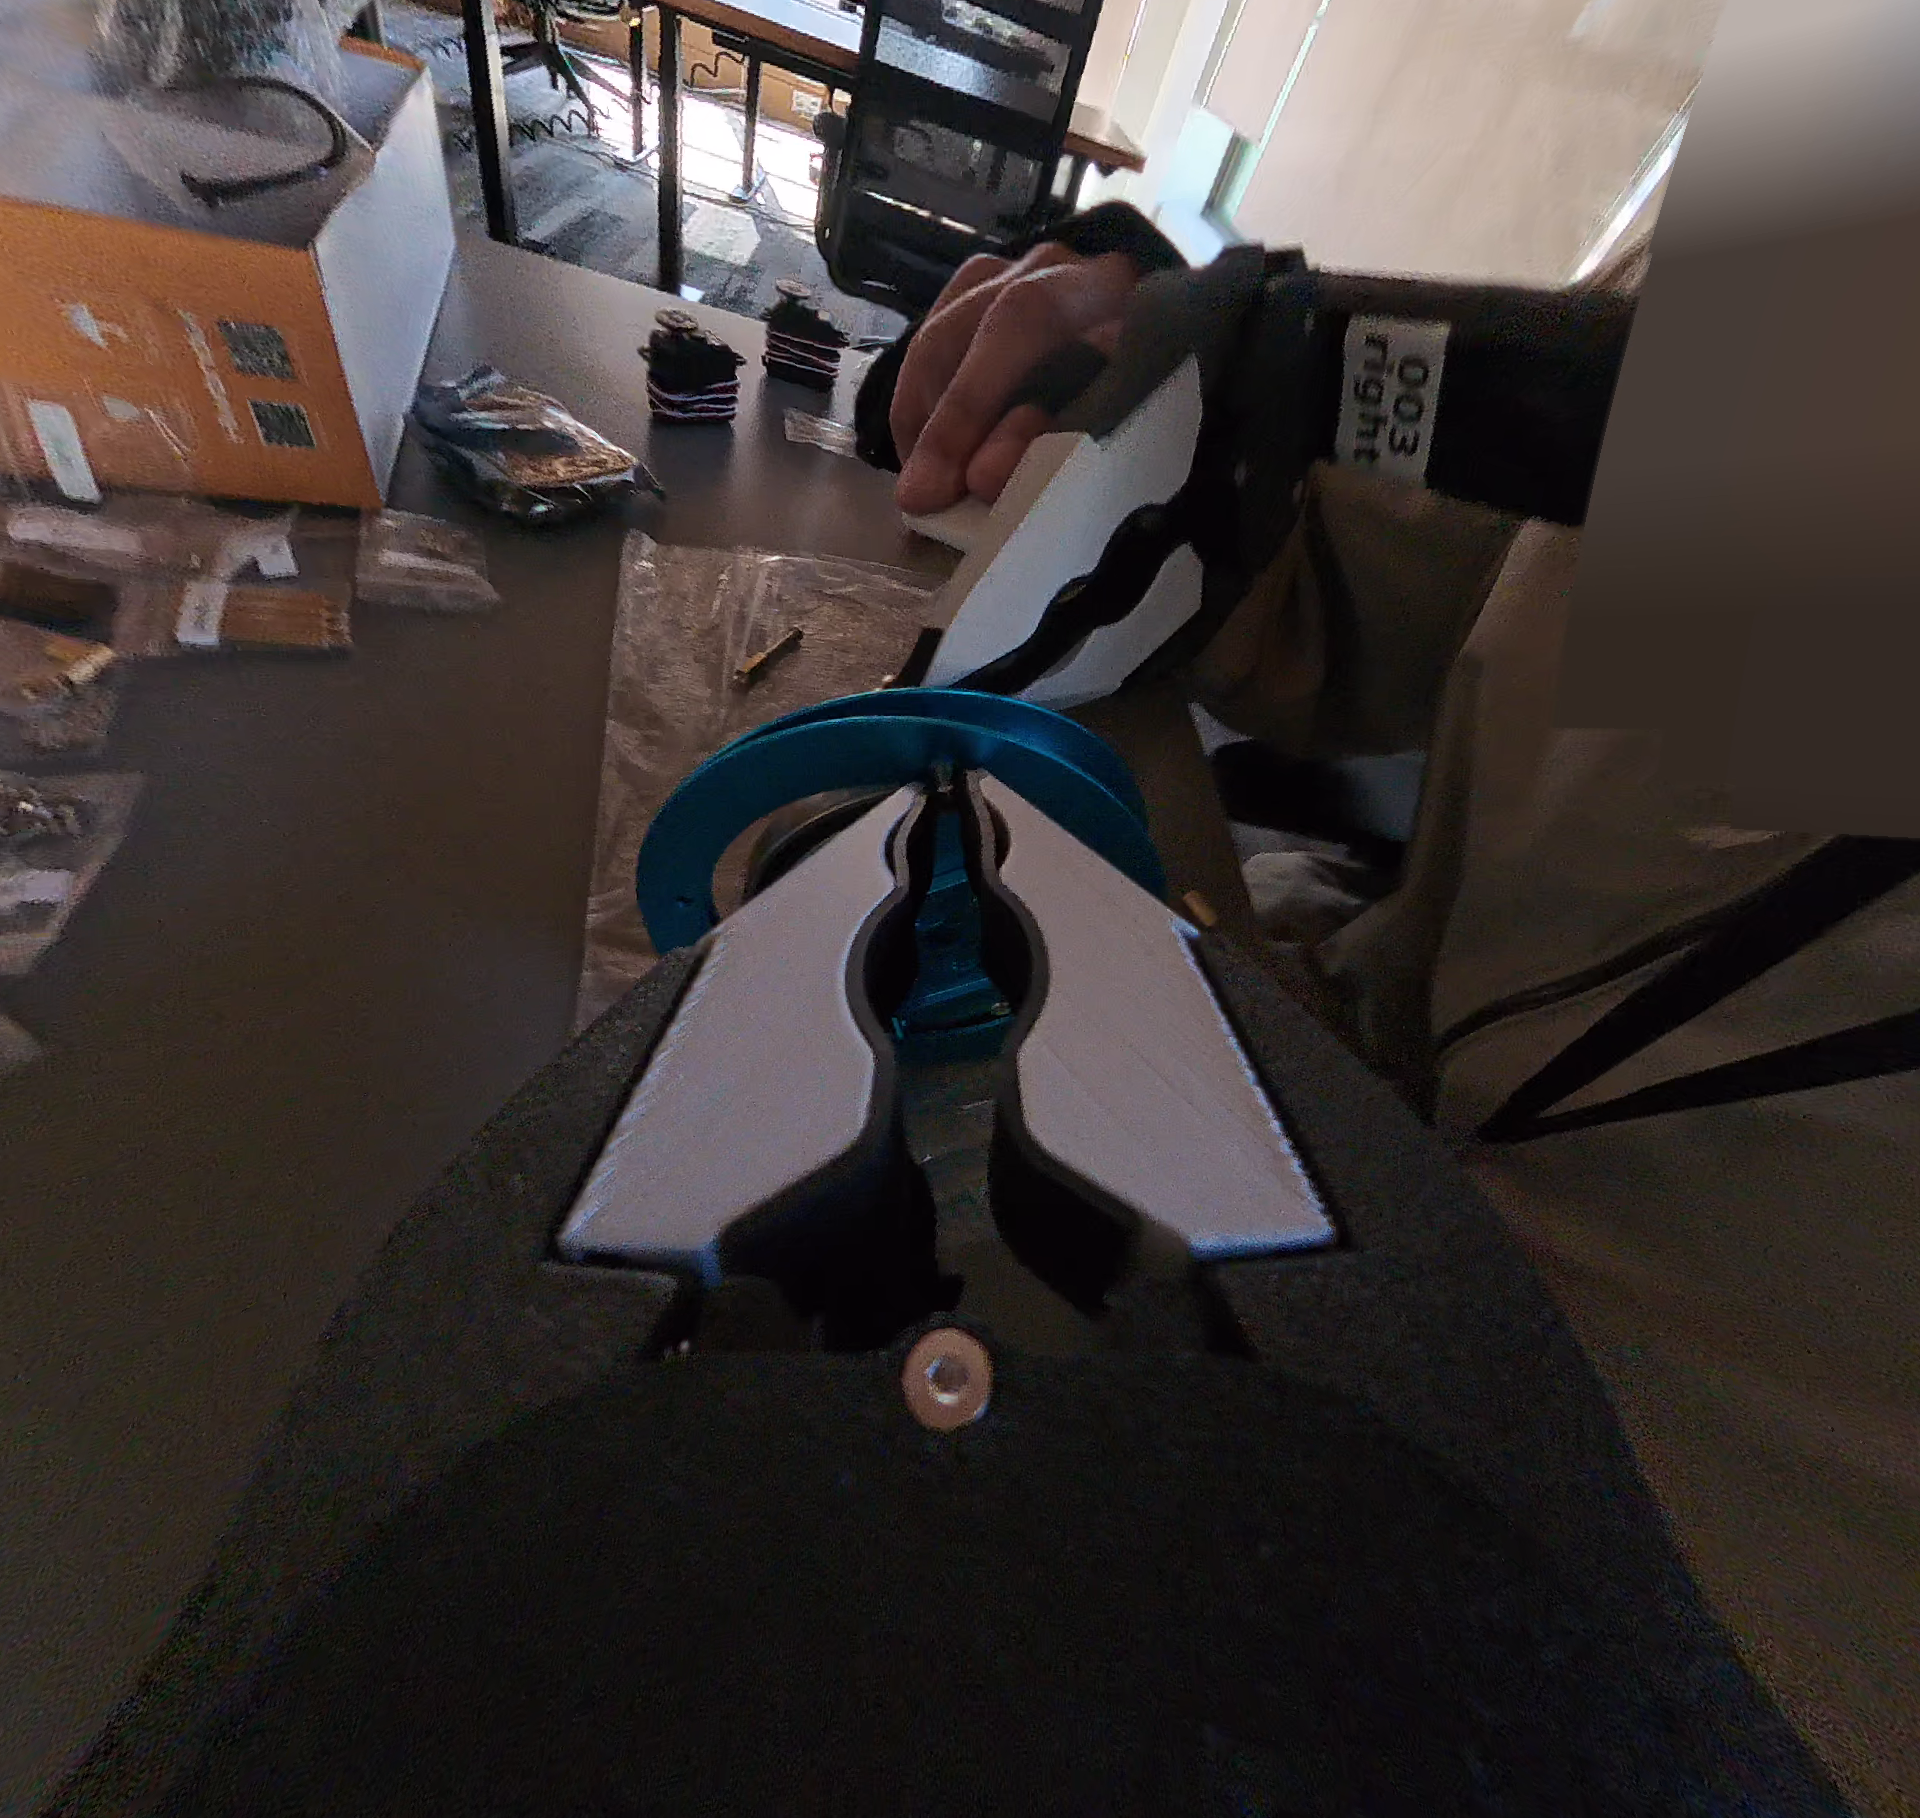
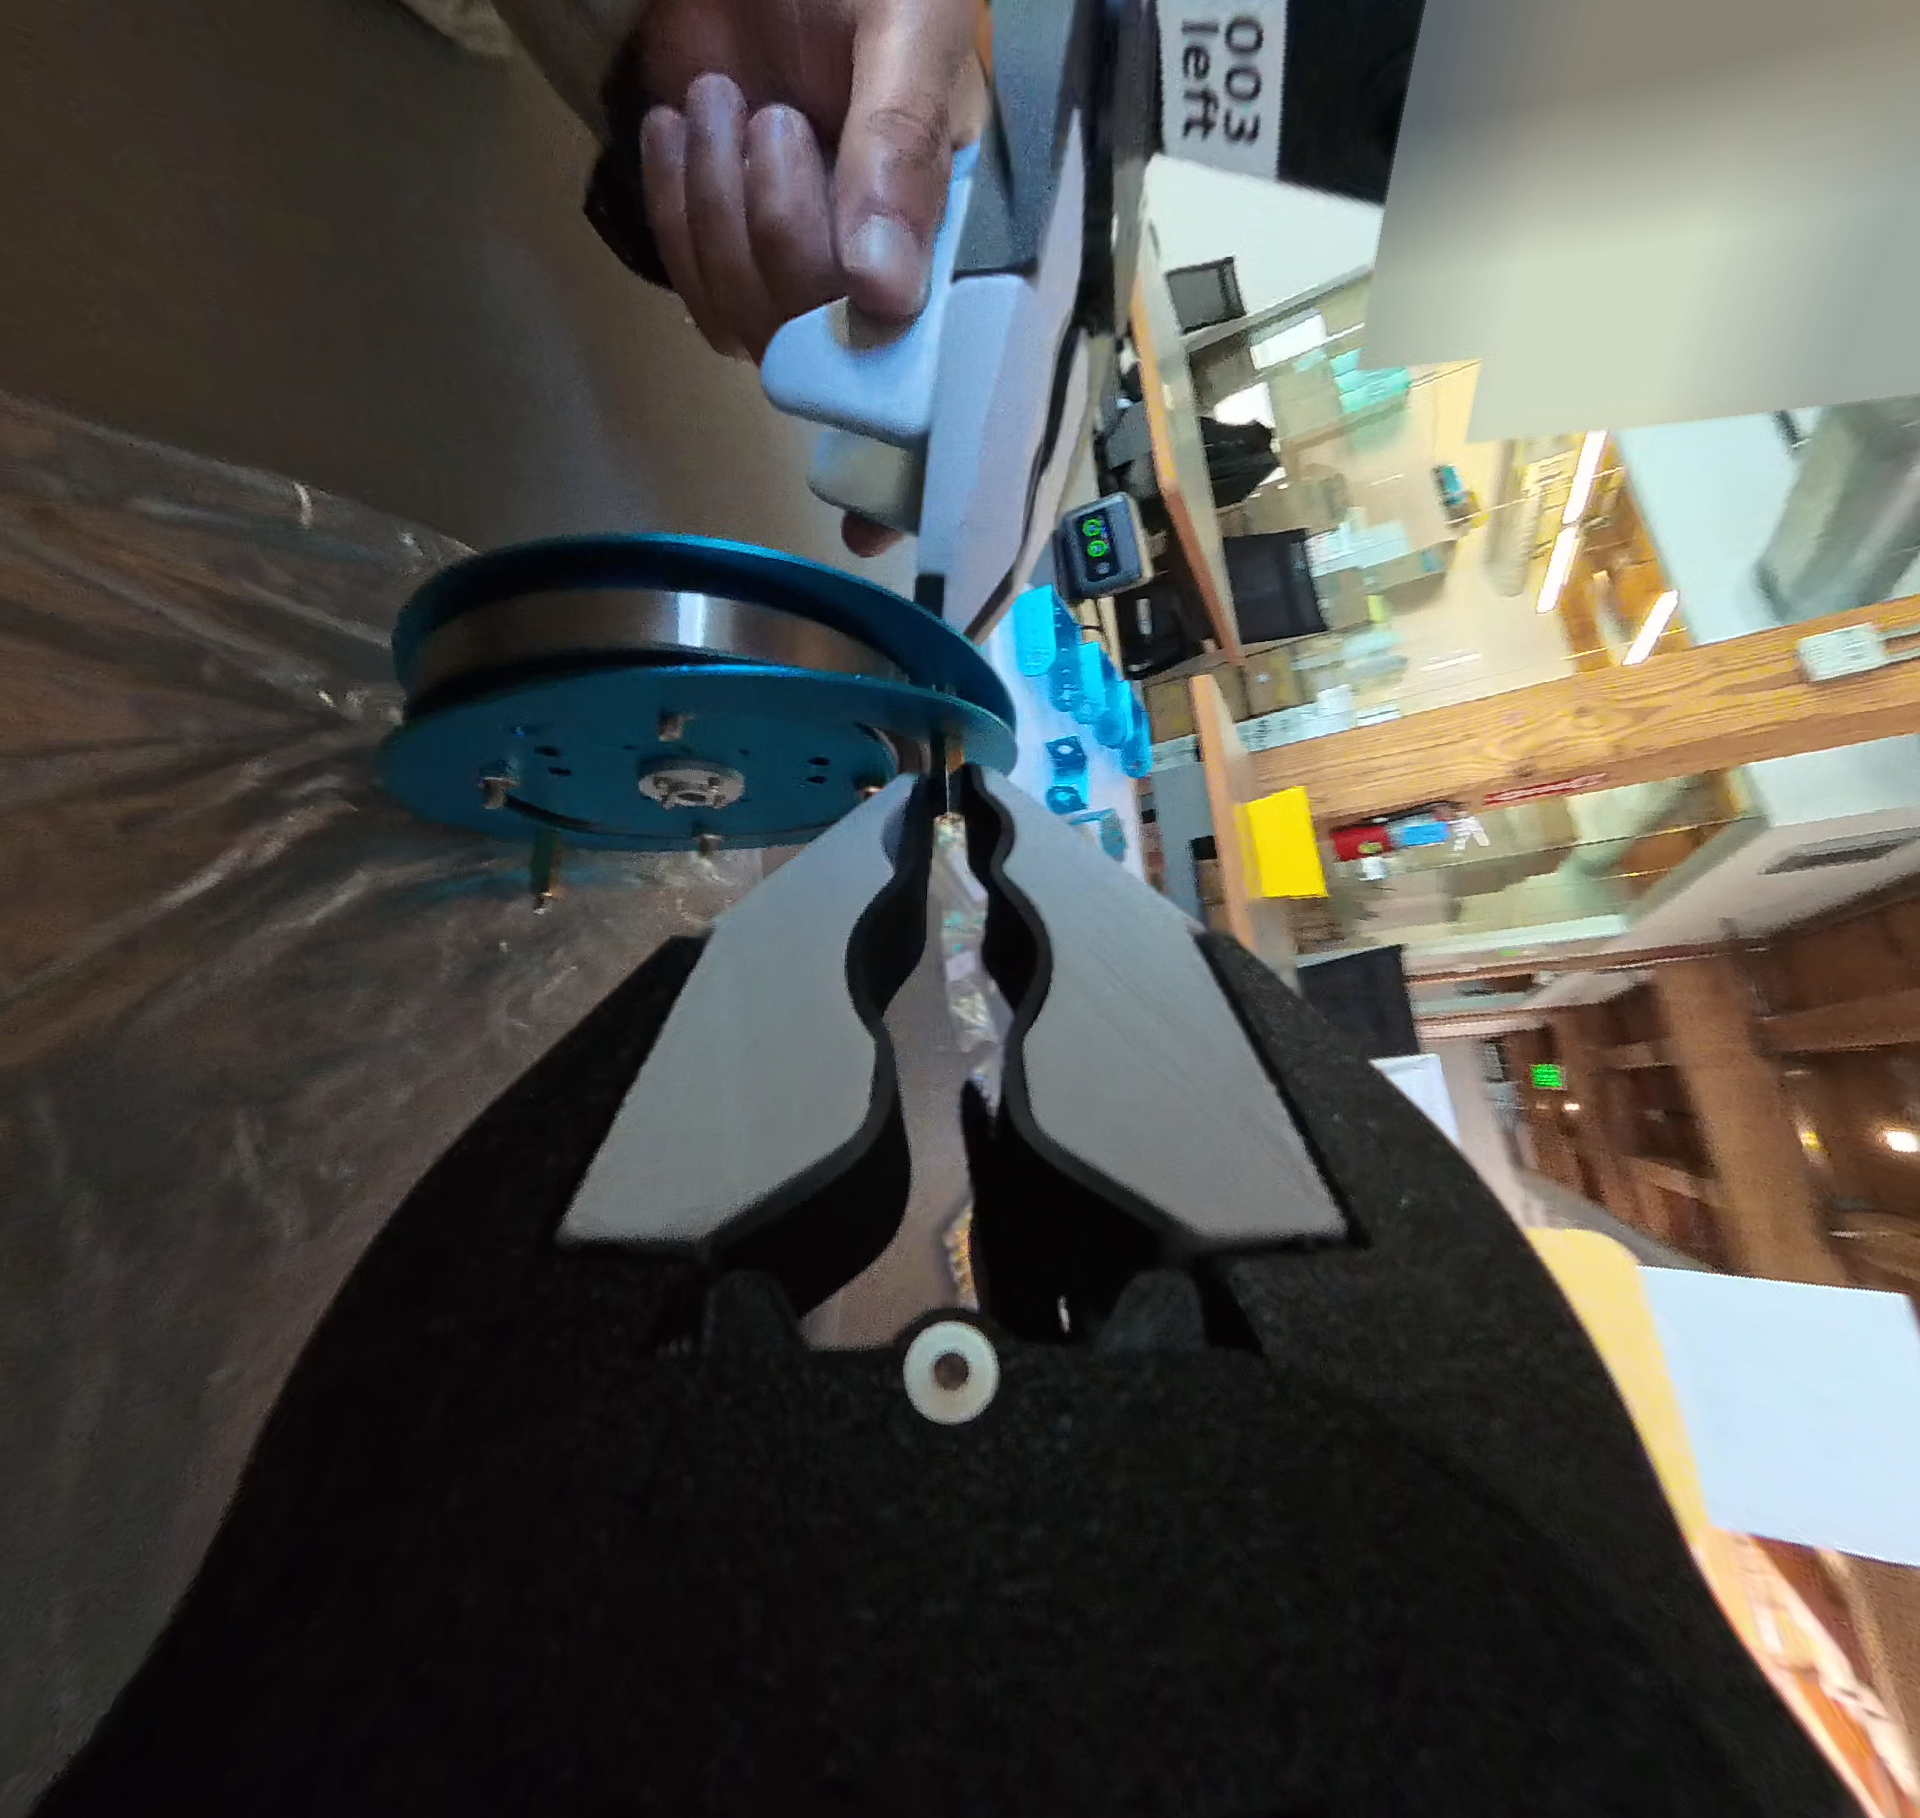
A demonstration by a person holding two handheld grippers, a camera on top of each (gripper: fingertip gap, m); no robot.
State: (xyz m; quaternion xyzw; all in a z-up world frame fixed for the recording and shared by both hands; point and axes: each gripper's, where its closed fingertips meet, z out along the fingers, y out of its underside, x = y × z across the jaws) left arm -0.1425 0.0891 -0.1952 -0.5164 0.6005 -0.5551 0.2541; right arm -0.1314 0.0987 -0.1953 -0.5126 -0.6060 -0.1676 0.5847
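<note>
A blue round assembly [image 1: 717, 781], two blue plates with a silver ring between them, is held above a clear plastic sheet [image 1: 707, 625] on a dark table [image 1: 260, 885]. My left gripper [image 1: 940, 781] is shut on it, with a blue part showing between the fingers. In the right wrist view the assembly [image 2: 675, 698] shows its underside with several brass standoffs. My right gripper [image 2: 945, 797] is shut on a small brass standoff [image 2: 948, 818] at the plate's rim. The right gripper [image 1: 920, 662] also shows behind the assembly, and the left gripper [image 2: 932, 589] above it, each held by a hand.
An open orange box [image 1: 177, 355] stands at the left, with small parts bags [image 1: 416, 563] in front. Two black servos [image 1: 691, 371] and a dark bag [image 1: 520, 443] lie farther back. A loose brass standoff [image 1: 769, 654] lies on the plastic. A black chair [image 1: 956, 95] is beyond the table. The tips of both grippers are at nearly the same place.
</note>
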